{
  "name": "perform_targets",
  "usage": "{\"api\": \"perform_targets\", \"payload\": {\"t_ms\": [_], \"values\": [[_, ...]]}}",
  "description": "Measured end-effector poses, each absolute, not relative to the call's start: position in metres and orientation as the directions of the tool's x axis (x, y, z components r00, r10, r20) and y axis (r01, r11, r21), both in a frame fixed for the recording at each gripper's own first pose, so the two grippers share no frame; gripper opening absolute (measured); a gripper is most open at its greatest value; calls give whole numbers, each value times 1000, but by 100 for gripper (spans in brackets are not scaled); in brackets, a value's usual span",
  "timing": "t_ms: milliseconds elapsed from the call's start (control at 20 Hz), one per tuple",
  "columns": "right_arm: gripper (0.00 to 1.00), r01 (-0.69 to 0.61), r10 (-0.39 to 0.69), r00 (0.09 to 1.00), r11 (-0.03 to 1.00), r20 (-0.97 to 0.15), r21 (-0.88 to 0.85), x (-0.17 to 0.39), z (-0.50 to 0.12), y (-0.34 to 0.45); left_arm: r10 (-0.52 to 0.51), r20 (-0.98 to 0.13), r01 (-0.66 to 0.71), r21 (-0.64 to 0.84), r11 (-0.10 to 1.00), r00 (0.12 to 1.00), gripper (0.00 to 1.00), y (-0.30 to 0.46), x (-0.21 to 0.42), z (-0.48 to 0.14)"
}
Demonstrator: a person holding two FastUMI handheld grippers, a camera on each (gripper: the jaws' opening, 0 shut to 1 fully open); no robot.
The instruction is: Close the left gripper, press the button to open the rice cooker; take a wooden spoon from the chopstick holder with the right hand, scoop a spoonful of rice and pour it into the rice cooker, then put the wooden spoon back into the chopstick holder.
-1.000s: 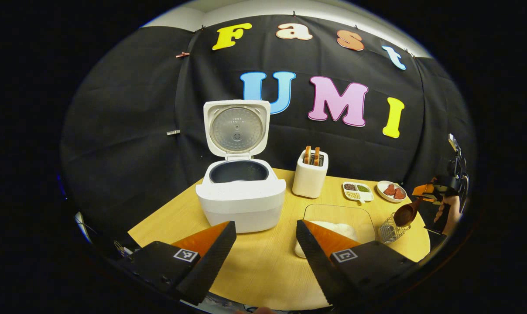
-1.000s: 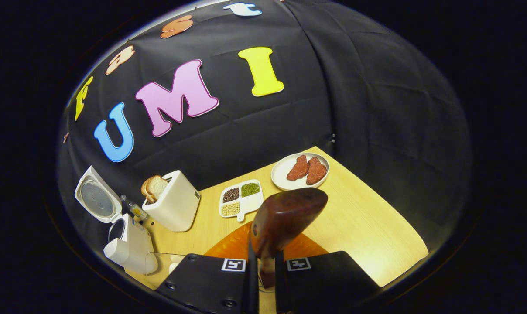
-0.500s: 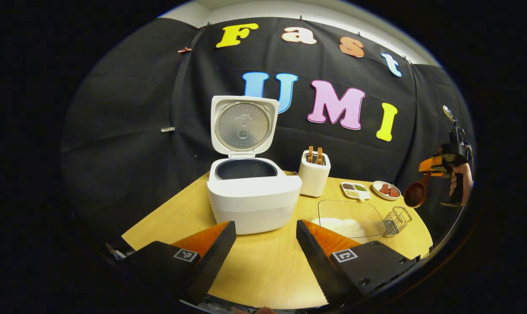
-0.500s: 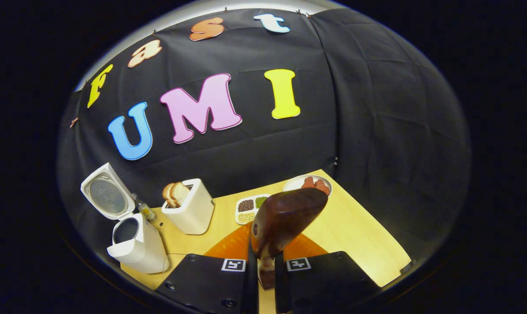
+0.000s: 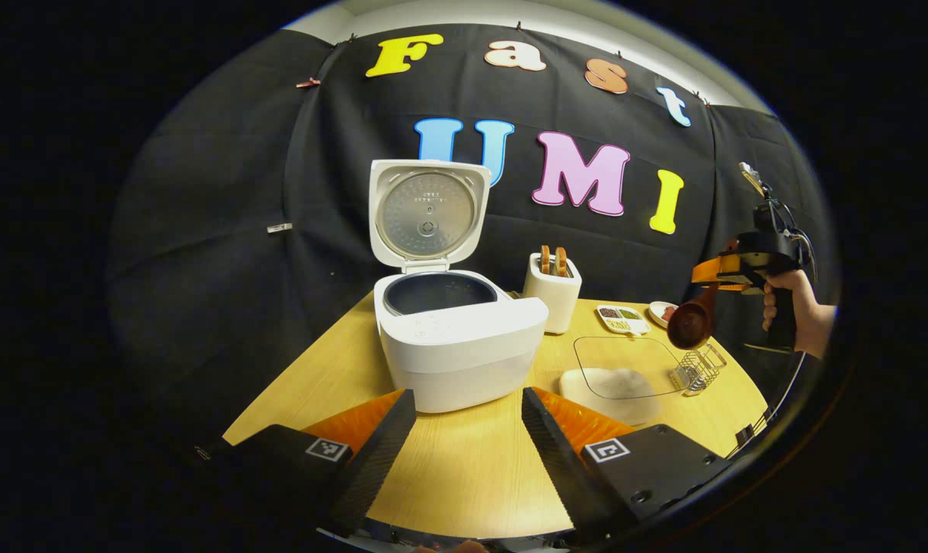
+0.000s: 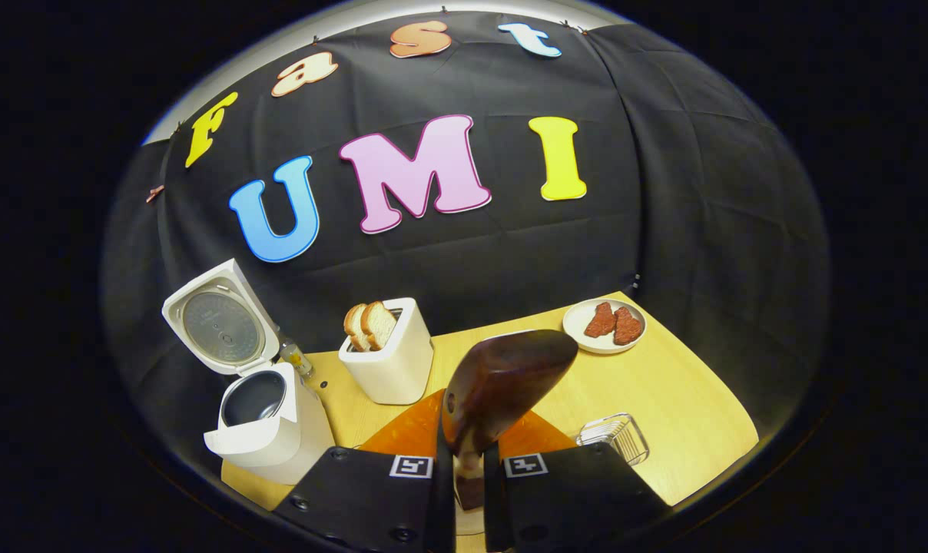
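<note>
The white rice cooker (image 5: 456, 346) stands on the wooden table with its lid (image 5: 427, 215) up and its dark pot bare; it also sits low at the left of the right gripper view (image 6: 264, 426). My left gripper (image 5: 464, 453) hovers open in front of it, holding nothing. My right gripper (image 6: 468, 480) is shut on the handle of the wooden spoon (image 6: 502, 384), whose bowl points forward. From the left gripper view that spoon (image 5: 691, 324) hangs above the wire chopstick holder (image 5: 698, 369), held by a hand (image 5: 790, 307). A glass dish of rice (image 5: 618, 376) lies beside the holder.
A white toaster (image 6: 387, 357) with bread slices stands behind the cooker. A divided dish of grains (image 5: 621, 319) and a plate of meat pieces (image 6: 606, 326) lie at the table's far right. The wire holder (image 6: 614, 438) is near the right edge.
The right gripper has lifted the spoon up out of the chopstick holder and higher above the table. The left gripper has drifted left, staying open.
</note>
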State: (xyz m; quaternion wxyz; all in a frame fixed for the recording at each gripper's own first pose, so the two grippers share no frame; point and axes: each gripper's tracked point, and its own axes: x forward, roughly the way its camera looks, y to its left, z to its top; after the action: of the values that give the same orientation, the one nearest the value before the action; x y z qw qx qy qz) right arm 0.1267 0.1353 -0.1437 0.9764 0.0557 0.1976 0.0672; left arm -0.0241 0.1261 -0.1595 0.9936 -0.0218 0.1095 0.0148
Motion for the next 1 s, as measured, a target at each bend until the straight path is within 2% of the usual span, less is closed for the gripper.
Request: {"api": "perform_targets", "payload": {"t_ms": [250, 650, 800, 1000], "values": [[19, -132, 142, 898, 990, -416, 52, 129, -195, 155, -20, -226, 6, -61, 998, 974, 96, 123, -8, -163], [19, -133, 92, 889, 989, -448, -61, 130, -257, 165, -60, -314, 32, -94, 995, 948, 96, 121, -14, -213], [19, -156, 100, 901, 983, -421, -100, 126, -260, 172, -51, -323, 13, -120, 993, 945, 96, 124, -21, -218], [19, -186, 121, 889, 977, -441, -107, 109, -271, 190, -33, -329, -16, -144, 989, 944, 96, 130, -24, -221]]}}
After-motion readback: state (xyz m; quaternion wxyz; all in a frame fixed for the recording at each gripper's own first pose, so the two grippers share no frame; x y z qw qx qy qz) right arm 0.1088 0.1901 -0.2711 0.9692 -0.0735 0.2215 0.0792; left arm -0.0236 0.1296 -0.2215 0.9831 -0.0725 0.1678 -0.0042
